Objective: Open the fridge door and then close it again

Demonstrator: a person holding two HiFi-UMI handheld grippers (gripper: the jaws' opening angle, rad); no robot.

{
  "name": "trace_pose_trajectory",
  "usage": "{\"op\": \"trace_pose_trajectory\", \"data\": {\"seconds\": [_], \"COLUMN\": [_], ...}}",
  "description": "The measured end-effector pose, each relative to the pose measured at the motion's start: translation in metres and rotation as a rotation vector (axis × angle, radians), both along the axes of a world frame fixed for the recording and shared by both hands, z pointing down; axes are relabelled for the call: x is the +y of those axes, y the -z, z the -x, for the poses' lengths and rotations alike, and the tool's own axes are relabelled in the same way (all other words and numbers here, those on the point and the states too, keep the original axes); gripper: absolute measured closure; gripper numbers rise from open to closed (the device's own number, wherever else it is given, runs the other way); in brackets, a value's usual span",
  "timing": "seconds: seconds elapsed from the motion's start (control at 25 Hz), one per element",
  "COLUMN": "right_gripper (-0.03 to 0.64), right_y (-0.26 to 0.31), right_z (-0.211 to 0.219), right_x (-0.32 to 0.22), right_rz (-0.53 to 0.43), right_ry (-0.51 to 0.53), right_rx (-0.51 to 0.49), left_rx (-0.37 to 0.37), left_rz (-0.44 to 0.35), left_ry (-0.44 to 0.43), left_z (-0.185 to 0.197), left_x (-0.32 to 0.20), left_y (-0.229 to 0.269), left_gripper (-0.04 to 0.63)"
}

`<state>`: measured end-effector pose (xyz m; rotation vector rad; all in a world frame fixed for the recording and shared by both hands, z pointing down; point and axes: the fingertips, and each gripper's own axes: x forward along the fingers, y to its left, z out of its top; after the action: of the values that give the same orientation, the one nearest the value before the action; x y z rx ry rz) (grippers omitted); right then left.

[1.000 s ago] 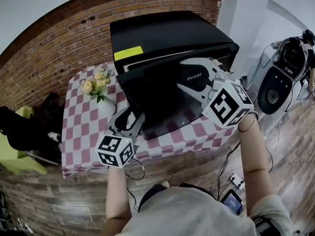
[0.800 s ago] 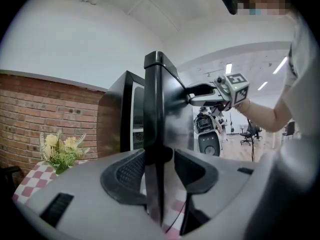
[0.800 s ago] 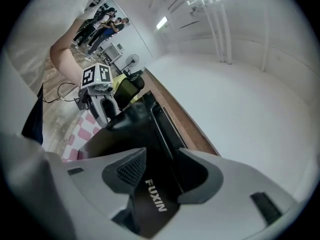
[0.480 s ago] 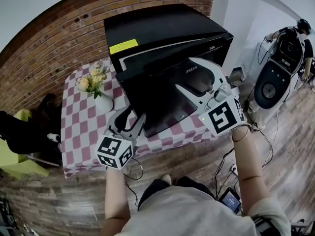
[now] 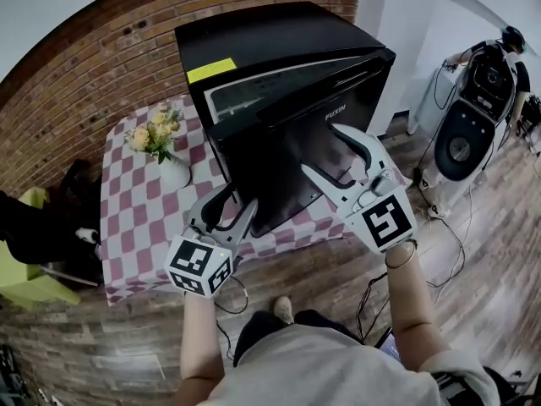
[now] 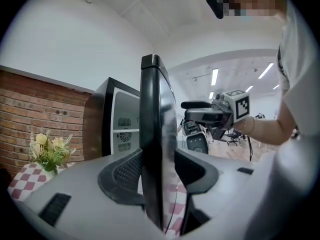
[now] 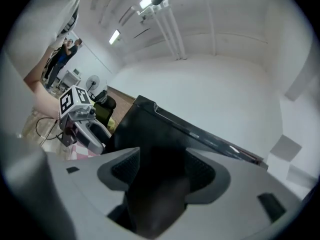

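A black fridge [image 5: 270,45] stands on a table with a red and white checked cloth [image 5: 135,218], next to a brick wall [image 5: 76,66]. Flowers in a white vase [image 5: 165,146] stand to its left. The floor [image 5: 338,294] is wood.

The fridge door [image 5: 279,167], in the middle of the picture, is open a little. The left gripper [image 5: 238,197] squeezes the door's lower left edge. The right gripper [image 5: 323,150] has just been opening its jaws. They are wide now, with the dark door between them, not pinched.

There is free floor at the lower right, with cables [image 5: 456,244] and a round machine [image 5: 463,138] near the right edge.
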<state>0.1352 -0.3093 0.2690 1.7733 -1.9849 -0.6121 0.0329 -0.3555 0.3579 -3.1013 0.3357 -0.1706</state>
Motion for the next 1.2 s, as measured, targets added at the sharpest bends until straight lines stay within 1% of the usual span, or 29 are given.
{"op": "trace_pose_trajectory", "data": {"seconds": [0.2,0.36,0.52,0.64,0.72,0.76,0.96,1.12,1.2], "right_gripper": [0.353,0.357,0.362,0.368,0.400,0.405,0.405,0.391,0.388], "right_y": [-0.026,-0.049,-0.061,-0.069,-0.072,-0.072,-0.078,-0.086,-0.087], "right_z": [0.006,0.011,0.018,0.023,0.029,0.032,0.045,0.053,0.057], "right_x": [0.017,0.035,0.059,0.077,0.086,0.090,0.112,0.135,0.148], "right_rz": [0.029,0.058,0.076,0.077,0.076,0.077,0.071,0.076,0.069], "right_ry": [0.012,0.019,0.029,0.031,0.045,0.051,0.046,0.029,0.024], "right_rx": [-0.169,-0.232,-0.317,-0.360,-0.384,-0.394,-0.437,-0.440,-0.459], "left_rx": [0.026,0.047,0.039,0.035,0.038,0.039,0.026,0.028,0.021], "left_rz": [0.016,0.020,0.021,0.024,0.023,0.020,0.010,0.011,0.003], "left_ry": [-0.008,-0.025,-0.065,-0.095,-0.114,-0.124,-0.175,-0.221,-0.250], "left_z": [0.001,0.003,0.003,0.001,0.000,-0.001,-0.002,-0.007,-0.009], "left_x": [0.023,0.046,0.075,0.097,0.108,0.114,0.143,0.172,0.188], "left_y": [0.001,-0.002,-0.004,-0.008,-0.007,-0.007,-0.011,-0.014,-0.016], "left_gripper": [0.413,0.413,0.413,0.413,0.413,0.413,0.413,0.411,0.411]}}
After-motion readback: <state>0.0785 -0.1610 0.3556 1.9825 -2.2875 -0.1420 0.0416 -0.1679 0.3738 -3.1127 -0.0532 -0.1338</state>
